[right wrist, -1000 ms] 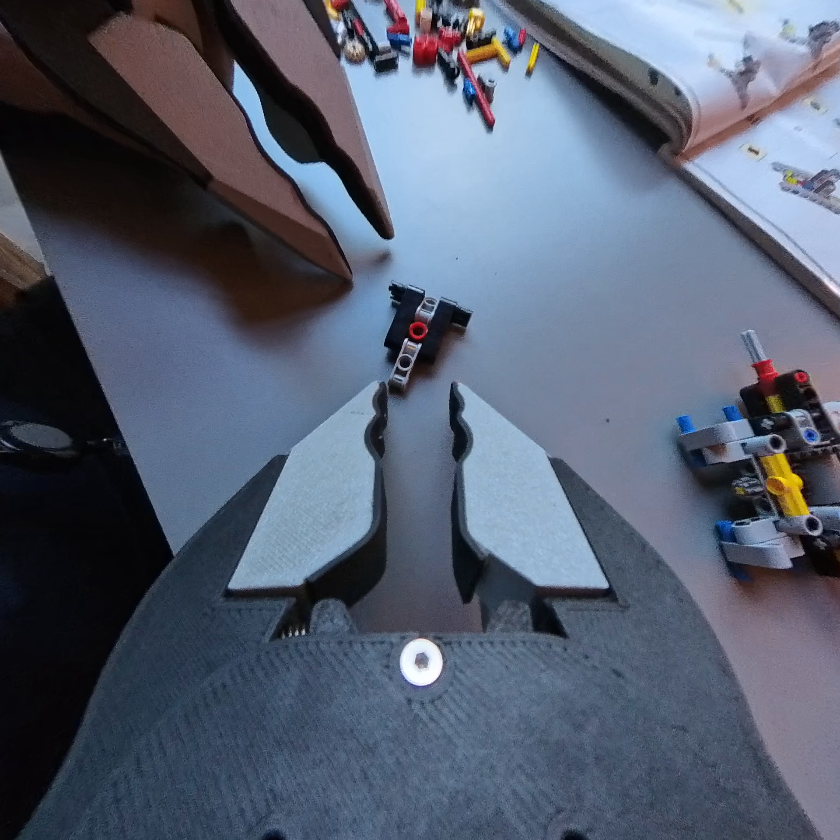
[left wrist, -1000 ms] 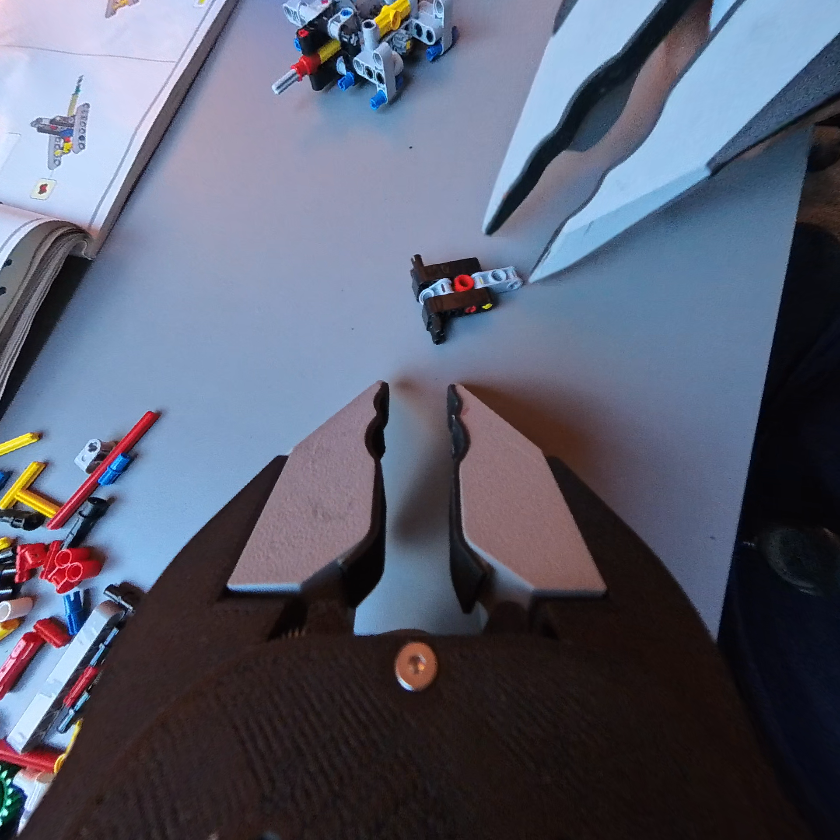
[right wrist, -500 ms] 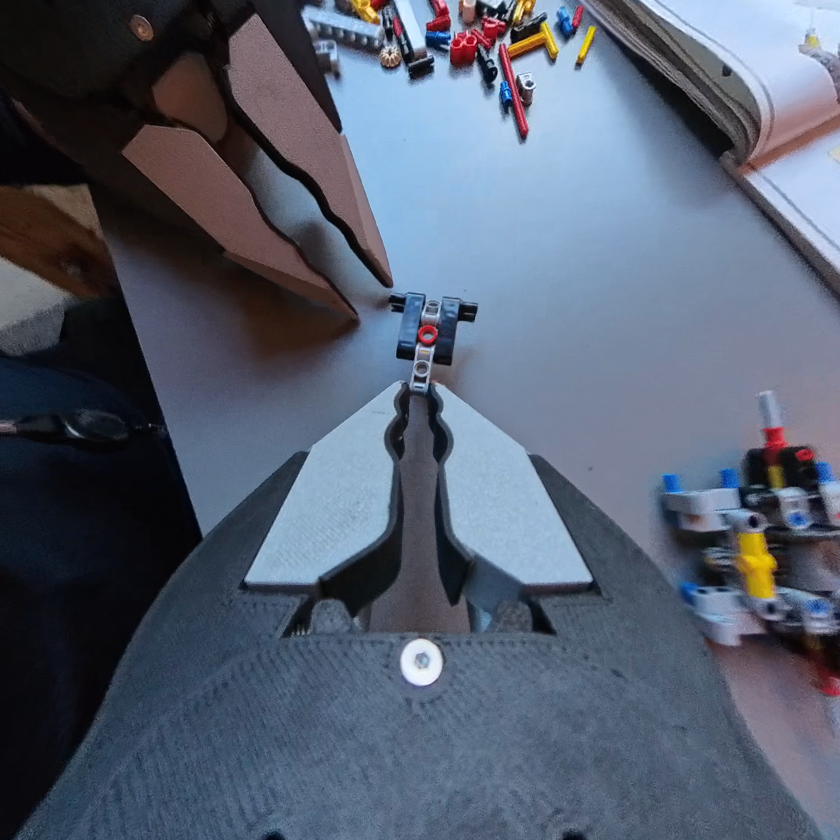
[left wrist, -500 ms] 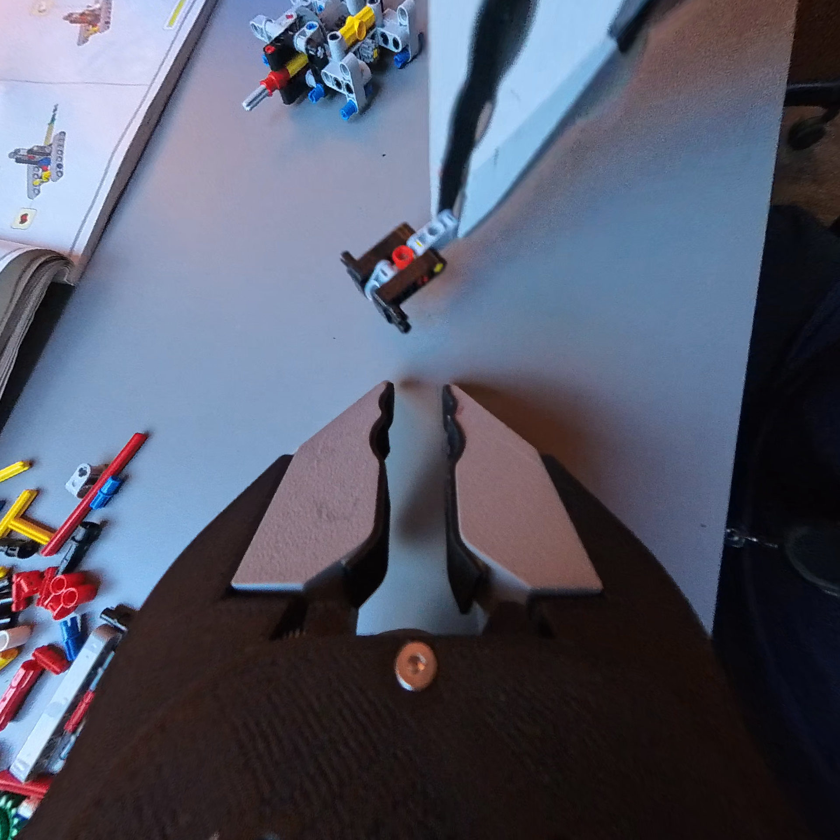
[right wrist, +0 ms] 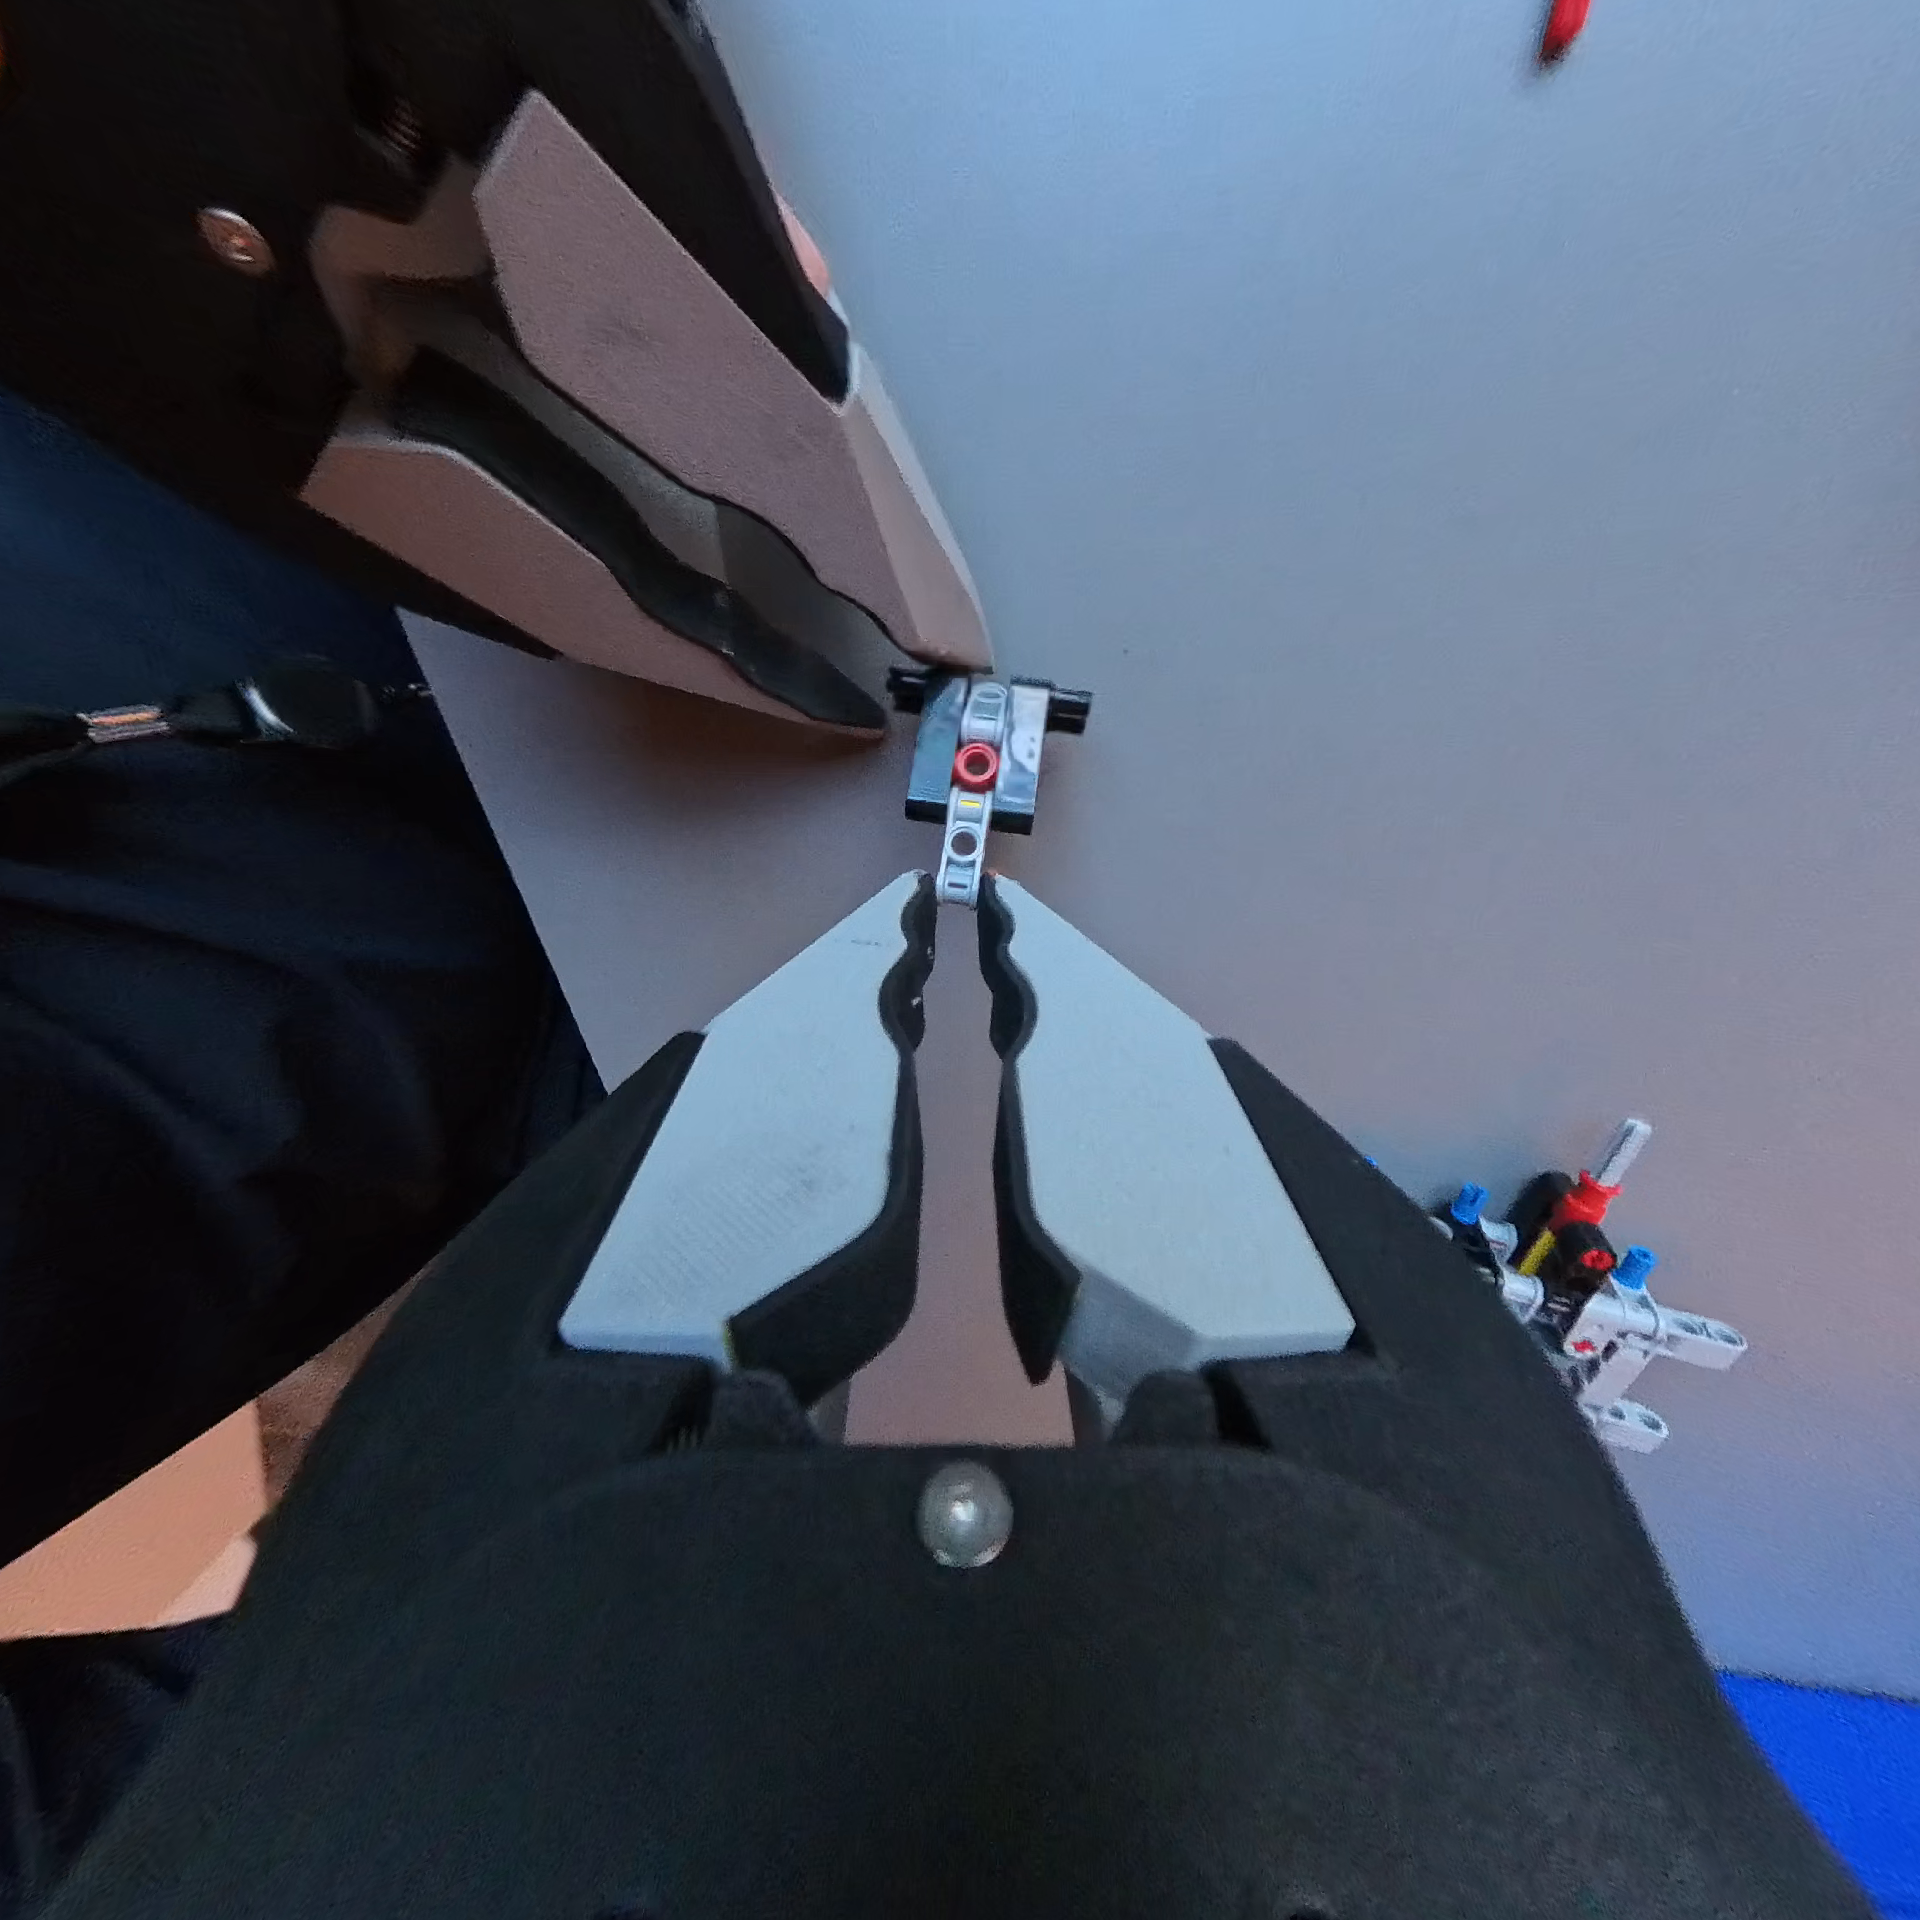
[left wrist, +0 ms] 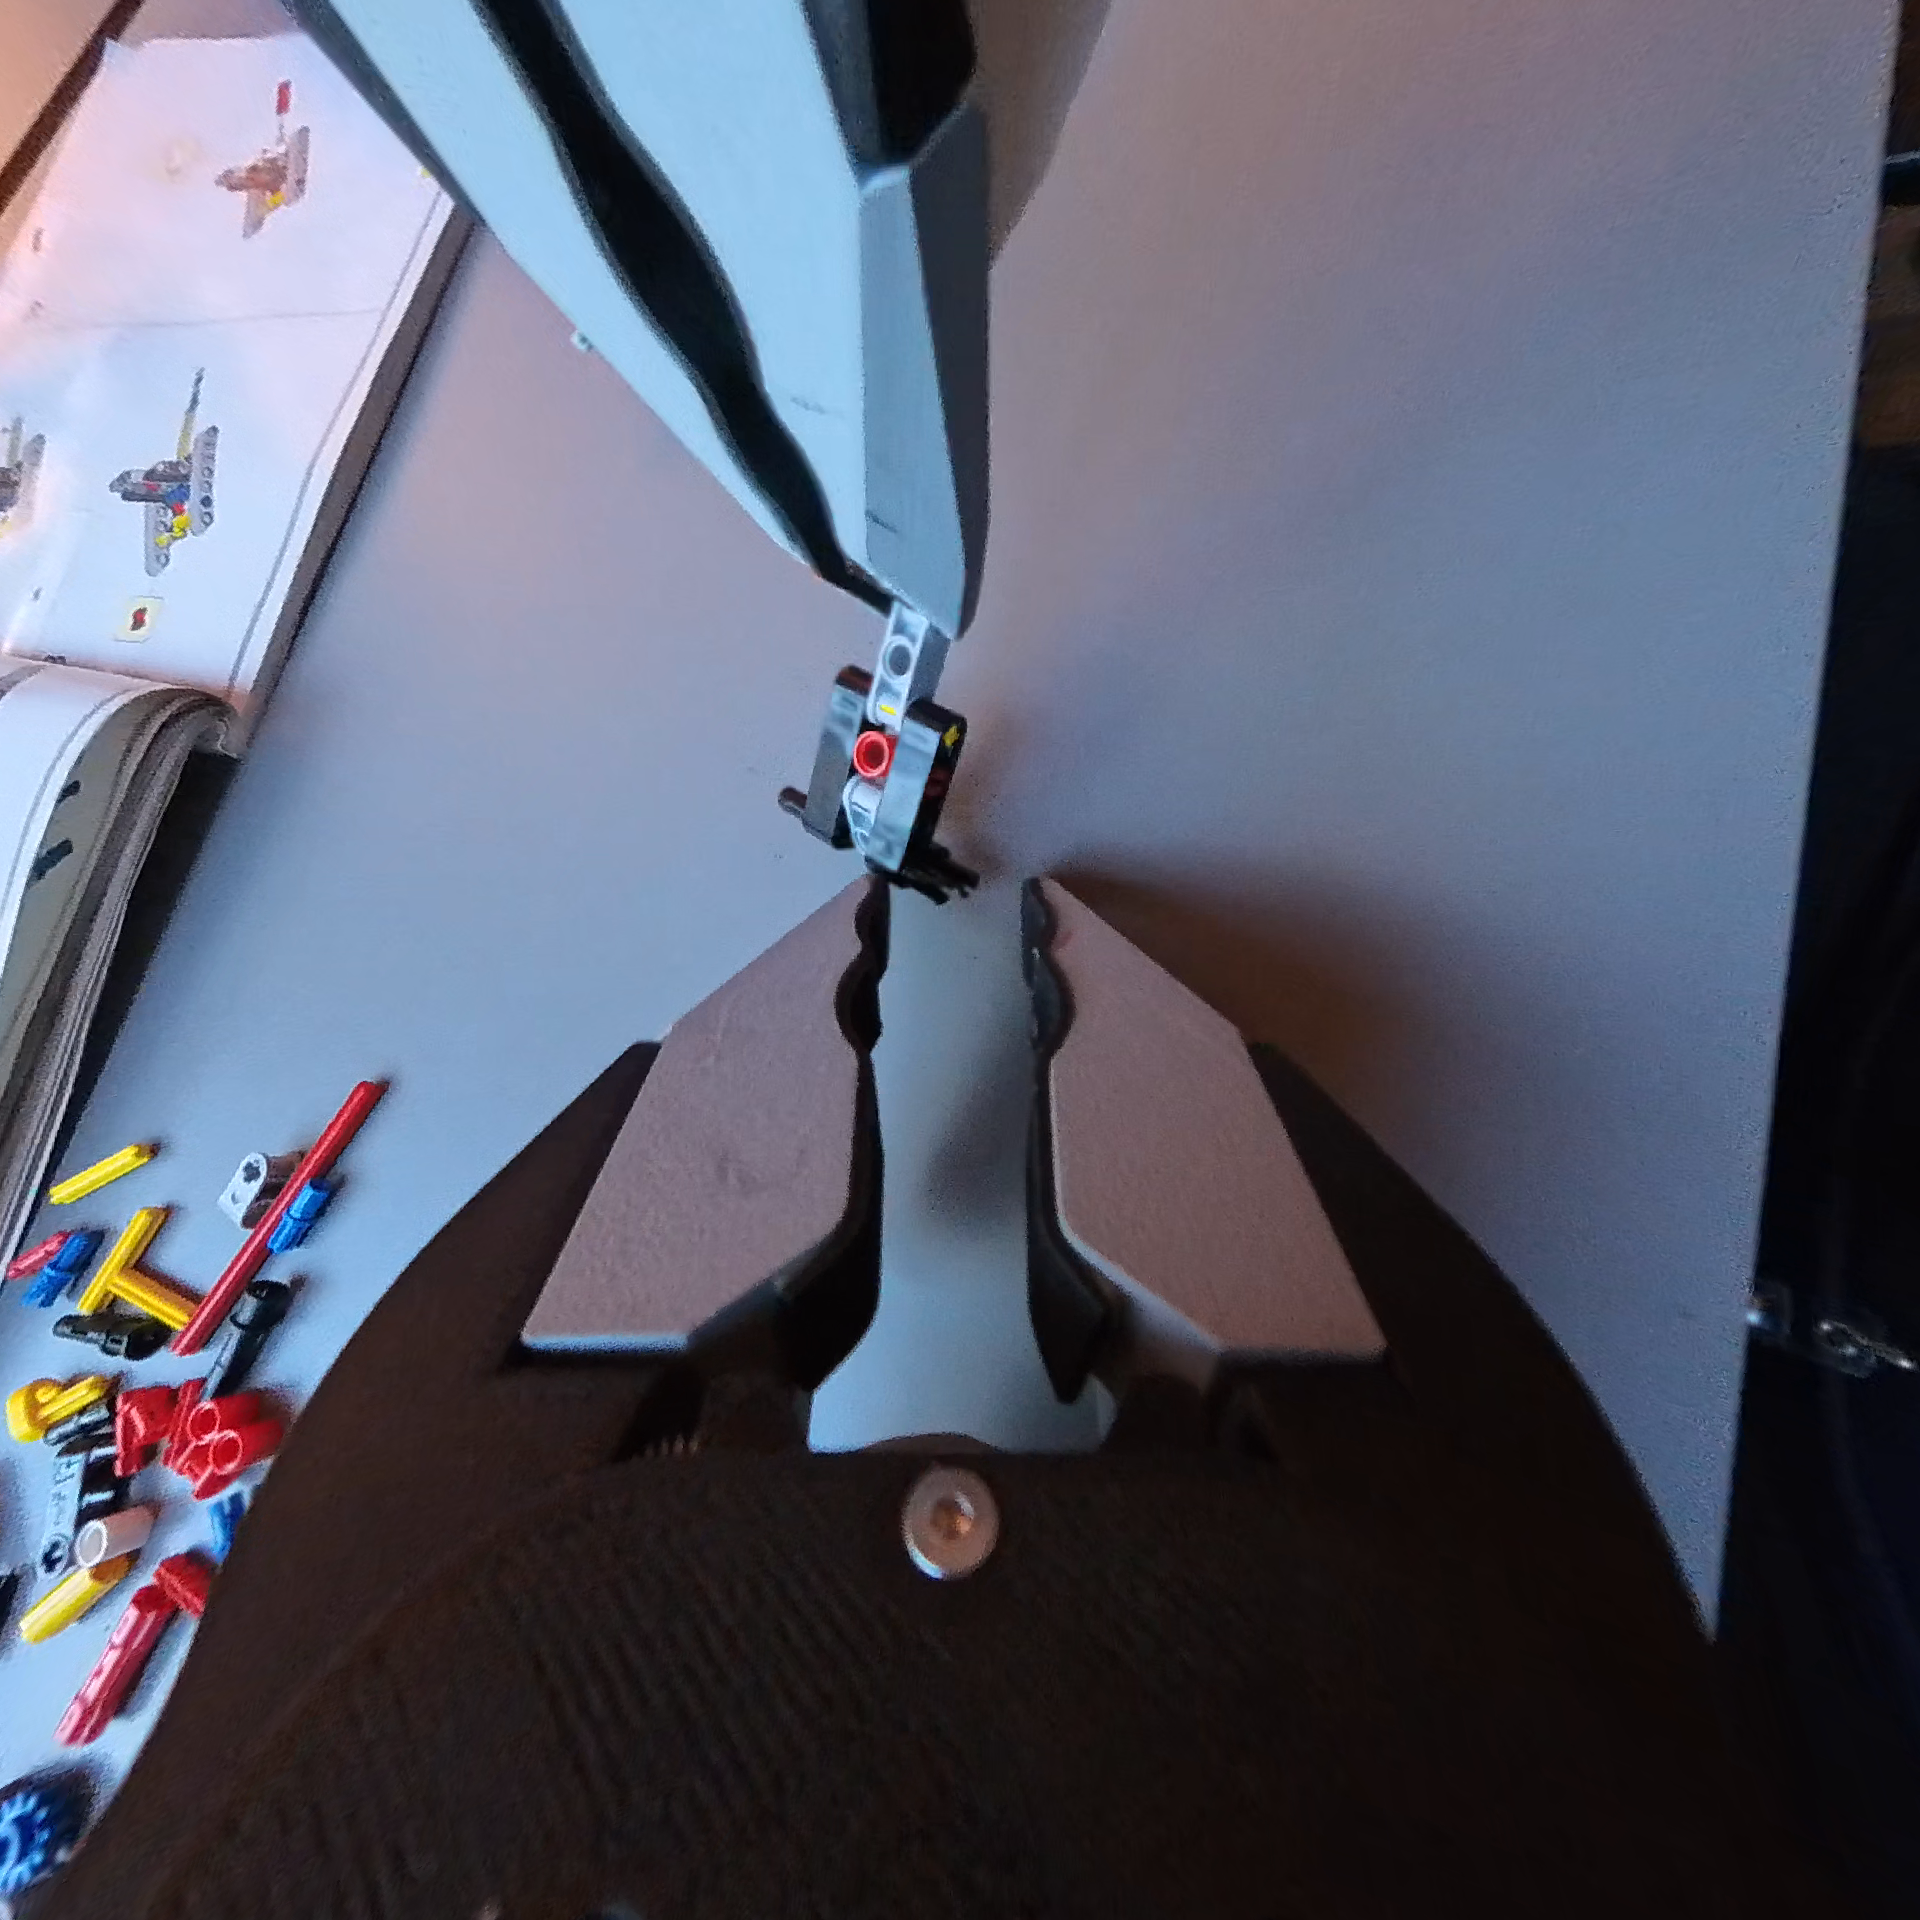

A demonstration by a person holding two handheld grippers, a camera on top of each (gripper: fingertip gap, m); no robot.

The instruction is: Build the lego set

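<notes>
My right gripper [right wrist: 958, 891] is shut on the light grey beam end of a small black, grey and red brick assembly [right wrist: 977, 764] and holds it above the grey table [right wrist: 1455, 520]. In the left wrist view the same assembly [left wrist: 883, 769] hangs from the right gripper's tips [left wrist: 914, 608]. My left gripper [left wrist: 956, 894] is open, its tips just at the assembly's black pin end, with nothing between the pads. In the right wrist view the left gripper's fingers [right wrist: 727, 436] reach to the assembly's far end.
A larger multicoloured brick model [right wrist: 1579, 1299] lies on the table at the right. Loose coloured pieces [left wrist: 156, 1351] lie at the left, beside an open instruction booklet [left wrist: 187, 364]. The table edge [left wrist: 1766, 935] runs close on the right. The left gripper's tips are roughly 5 cm from the right gripper's. The larger multicoloured brick model [right wrist: 1579, 1299] is about 15 cm from my right fingertips.
My right gripper shut on the assembly's grey beam and lifted it off the table. My left gripper moved up to the assembly's far end, narrowing slightly and widening again.
</notes>
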